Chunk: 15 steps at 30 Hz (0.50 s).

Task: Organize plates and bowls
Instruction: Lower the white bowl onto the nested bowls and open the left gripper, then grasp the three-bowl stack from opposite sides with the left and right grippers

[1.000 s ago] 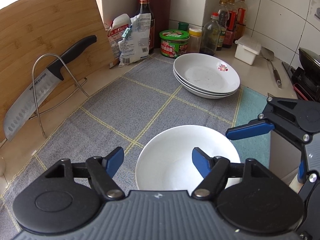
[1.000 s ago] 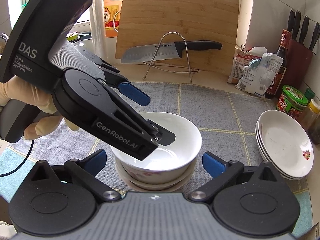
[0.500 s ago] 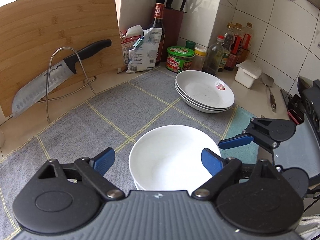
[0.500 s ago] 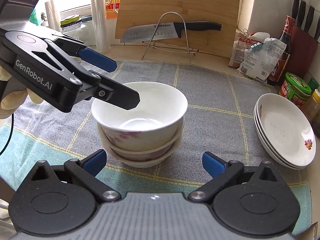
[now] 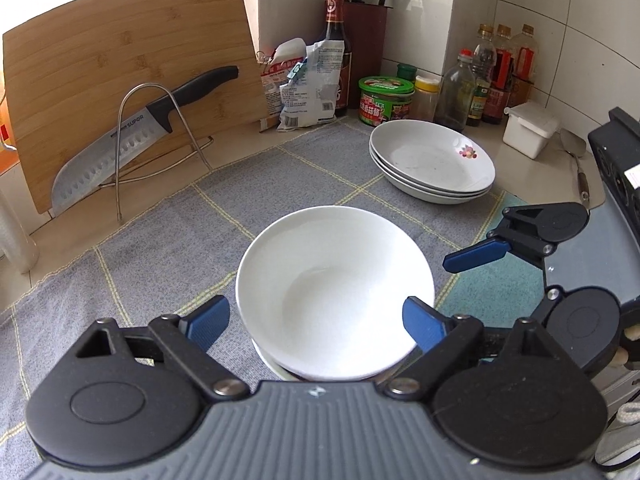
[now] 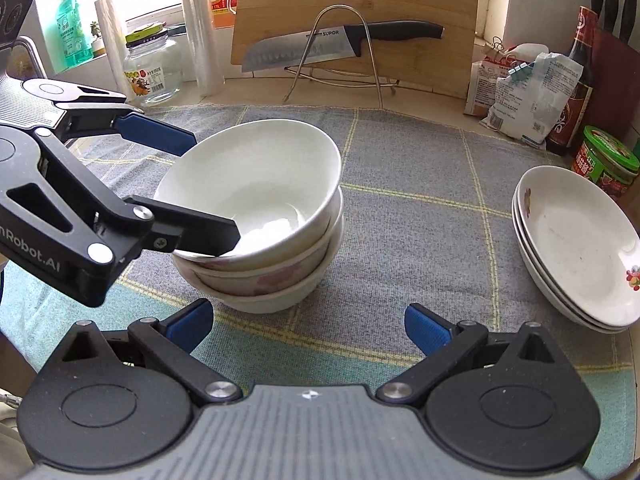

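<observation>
Where the left gripper [image 5: 316,316] reached over the bowls [image 6: 260,216], its own body hid the near rim of the top bowl and nearly all of the two beneath. Its jaws had just been opening and stood wide, one finger on each side of the top bowl's near rim, neither pressing on it, so it held nothing. From the right wrist view, one left finger [image 6: 200,232] crossed in front of the stack's near-left edge, and whether it touched the rim could not be told.

Low and near, the right gripper [image 6: 308,324] gaped wide and empty over the cloth [image 6: 400,184], just in front of the stack. Only one of its blue pads and part of its frame showed in the left wrist view.

On the table the three nested bowls sat mid-cloth, white, the lower two with faint pink flowers outside; the top one leaned toward the back. Well to the right lay three stacked plates [image 6: 580,248], white with a small flower print, their far edge cut off. Behind stood a chopping board [image 5: 132,76], a knife [image 5: 140,136] on a wire rack, bags, jars and bottles.
</observation>
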### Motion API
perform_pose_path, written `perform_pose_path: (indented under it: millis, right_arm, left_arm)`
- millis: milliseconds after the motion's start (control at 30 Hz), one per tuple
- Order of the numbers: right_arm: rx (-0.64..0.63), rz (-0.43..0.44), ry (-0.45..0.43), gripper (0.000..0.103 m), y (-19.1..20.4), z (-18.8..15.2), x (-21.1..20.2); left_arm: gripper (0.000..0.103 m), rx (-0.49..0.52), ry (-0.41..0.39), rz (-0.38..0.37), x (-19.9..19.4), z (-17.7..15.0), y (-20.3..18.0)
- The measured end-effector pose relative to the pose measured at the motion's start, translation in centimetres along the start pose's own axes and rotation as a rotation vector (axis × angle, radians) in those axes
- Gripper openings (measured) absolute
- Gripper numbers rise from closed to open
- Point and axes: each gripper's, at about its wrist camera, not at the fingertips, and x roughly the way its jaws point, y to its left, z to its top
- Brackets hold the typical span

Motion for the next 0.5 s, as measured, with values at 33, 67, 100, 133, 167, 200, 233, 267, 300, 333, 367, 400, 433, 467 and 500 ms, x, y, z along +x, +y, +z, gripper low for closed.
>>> perform_pose_path:
  millis: [33, 67, 100, 133, 167, 200, 233, 267, 300, 333, 367, 400, 433, 467, 500]
  right_arm:
    - [-0.009, 0.006, 0.001, 0.103, -0.2, -0.1, 0.1]
    - [-0.019, 0.015, 0.004, 0.103, -0.3, -0.1, 0.3]
    - [-0.028, 0.027, 0.007, 0.103, -0.5, -0.2, 0.6]
    - [-0.036, 0.038, 0.008, 0.103, -0.8, -0.3, 0.9]
    - [-0.044, 0.049, 0.015, 0.103, -1.0, -0.4, 1.3]
    - [-0.053, 0.056, 0.024, 0.103, -1.2, -0.5, 1.8]
    - [-0.064, 0.058, 0.029, 0.103, -1.4, -0.5, 2.2]
    - [-0.078, 0.058, 0.033, 0.103, -1.5, -0.6, 2.6]
    - [-0.097, 0.062, 0.04, 0.103, -1.5, -0.6, 3.0]
    - [-0.112, 0.061, 0.045, 0.103, -1.5, -0.7, 3.4]
    - [-0.129, 0.057, 0.048, 0.103, -1.5, -0.7, 3.7]
    - [-0.143, 0.061, 0.053, 0.103, -1.5, -0.7, 3.9]
    - [-0.153, 0.067, 0.059, 0.103, -1.5, -0.7, 4.1]
    - [-0.165, 0.066, 0.064, 0.103, -1.5, -0.7, 4.4]
    - [-0.178, 0.061, 0.062, 0.103, -1.5, -0.7, 4.5]
  left_arm:
    - [0.093, -0.013, -0.009, -0.001, -0.4, -0.1, 0.1]
    - [0.093, -0.026, -0.016, -0.003, -0.8, -0.1, 0.3]
    - [0.094, -0.038, -0.015, -0.004, -1.1, -0.2, 0.4]
    - [0.095, -0.048, -0.009, -0.007, -1.4, -0.4, 0.6]
    - [0.095, -0.053, -0.005, -0.011, -1.7, -0.6, 0.7]
    - [0.096, -0.055, -0.002, -0.014, -2.0, -1.0, 0.8]
    - [0.097, -0.054, 0.006, -0.012, -2.2, -1.4, 0.8]
    - [0.098, -0.051, 0.016, -0.011, -2.3, -1.8, 0.8]
    - [0.098, -0.046, 0.029, -0.009, -2.3, -2.3, 0.8]
    - [0.098, -0.043, 0.035, -0.004, -2.3, -2.9, 0.8]
    - [0.098, -0.04, 0.043, 0.0, -2.1, -3.4, 0.9]
    - [0.098, -0.038, 0.055, -0.001, -1.8, -3.8, 1.0]
    - [0.098, -0.032, 0.066, -0.005, -1.4, -4.2, 1.1]
    - [0.098, -0.024, 0.073, -0.008, -1.0, -4.6, 1.2]
    - [0.098, -0.017, 0.084, -0.014, -0.4, -4.9, 1.4]
